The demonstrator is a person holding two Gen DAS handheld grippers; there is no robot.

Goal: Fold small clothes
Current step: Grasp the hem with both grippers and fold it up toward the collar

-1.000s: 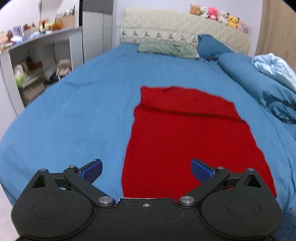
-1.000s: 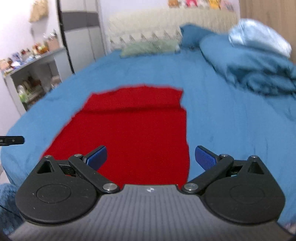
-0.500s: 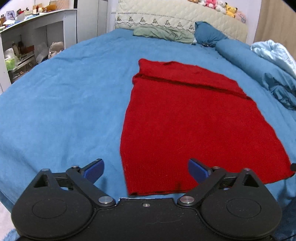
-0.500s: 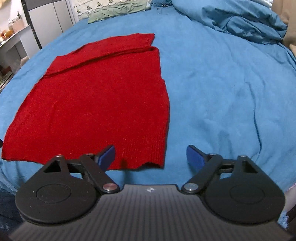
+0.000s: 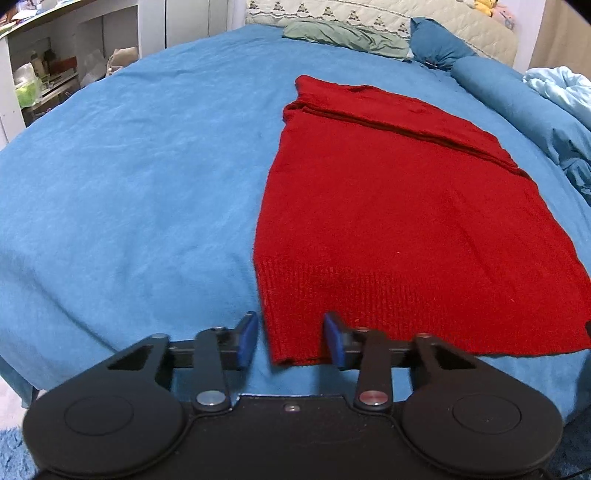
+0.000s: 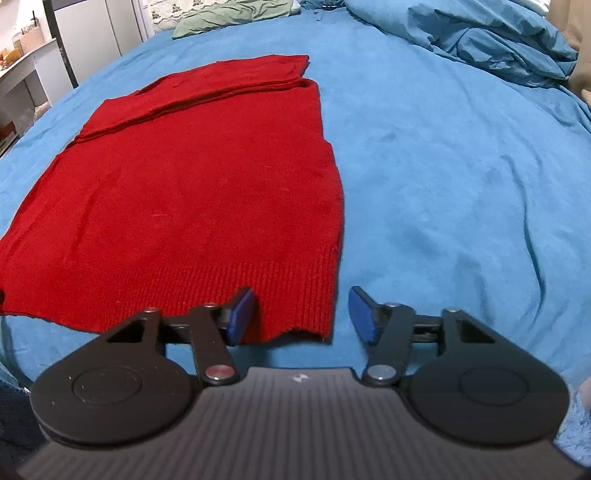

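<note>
Right, red knit garment (image 5: pixel 399 229) lies flat on blue bedsheet (image 5: pixel 129 184), ribbed hem twd the cams, top end folded over itself at the far side. L gripper (image 5: pixel 290 341) sits low at hem's left corner: jaws closing, corner of the knit betw the blue pads (image 5: pixel 245 341), left pad on the sheet just beside the edge, right pad on the hem. Can't see pads pressing cloth yet, gap on both sides. R gripper (image 6: pixel 302 317) at hem's right corner in right wrist view: jaws also closing but wider apart, left pad over the ribbing, right pad over bare sheet, well clear of the garment (image 6: pixel 192 192) edge. Corner betw them, not pinched. Further right, rumpled blue duvet (image 6: pixel 498 40) heaped along the bed side. Green pillow (image 5: pixel 343 35) at the headboard end, shelving (image 5: pixel 40 74) off left of bed.
</note>
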